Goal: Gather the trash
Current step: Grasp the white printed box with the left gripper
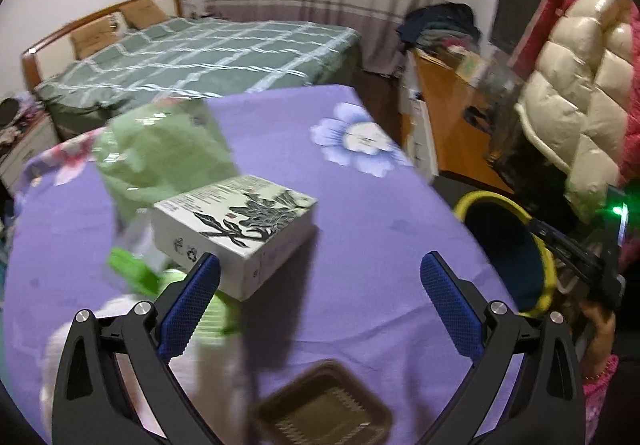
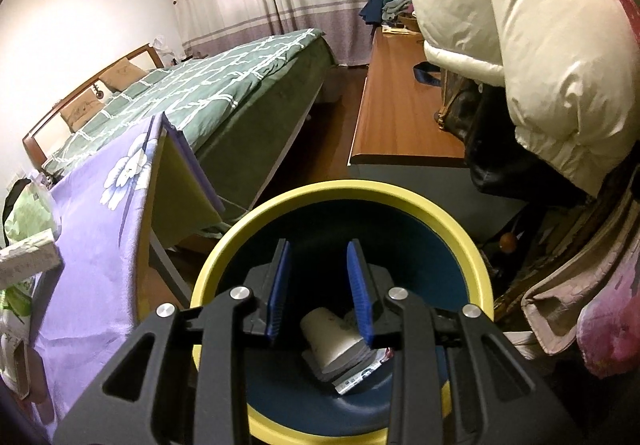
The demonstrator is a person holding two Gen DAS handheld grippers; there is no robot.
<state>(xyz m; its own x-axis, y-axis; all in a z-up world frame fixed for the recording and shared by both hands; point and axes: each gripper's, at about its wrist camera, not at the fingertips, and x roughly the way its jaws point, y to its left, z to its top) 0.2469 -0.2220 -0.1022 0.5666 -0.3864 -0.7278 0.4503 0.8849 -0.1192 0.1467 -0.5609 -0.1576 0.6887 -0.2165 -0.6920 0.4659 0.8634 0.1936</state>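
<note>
Trash collection under way in a bedroom, midway by the look of it: left hand-held gripper point(image 1: 320, 273) spread wide and empty above a counter point(image 1: 380, 213) draped in purple floral cloth, blue pads framing bare cloth just short of a white carton printed with black ink-style leaves point(image 1: 236, 223). Behind the carton, a crumpled pale-green plastic bag point(image 1: 160, 149); just beside its near-left corner, bright green wrapper scraps point(image 1: 132, 269), blurred and hard to identify; nearest the lens, a dark brown ribbed plastic tray point(image 1: 324, 409). Off the counter's right edge, a yellow-rimmed bin with a dark blue interior point(image 2: 460, 245), right hand-held gripper point(image 2: 318, 285) poised directly over its mouth, jaws parted a little with nothing between the pads. Already at the bottom of the bin: a white paper cup point(image 2: 332, 341) on its side atop what looks like flattened packaging, partly hidden. Likely step in hand: reaching with the left for the next piece, carton or tray. Next move likely to demand a wide grip squared across the carton's sides, or a pinch on the tray's thin rim, then a carry to the right across the counter edge to the bin. Possible snags: light wrappers slipping, the bag snagging on the carton.
</note>
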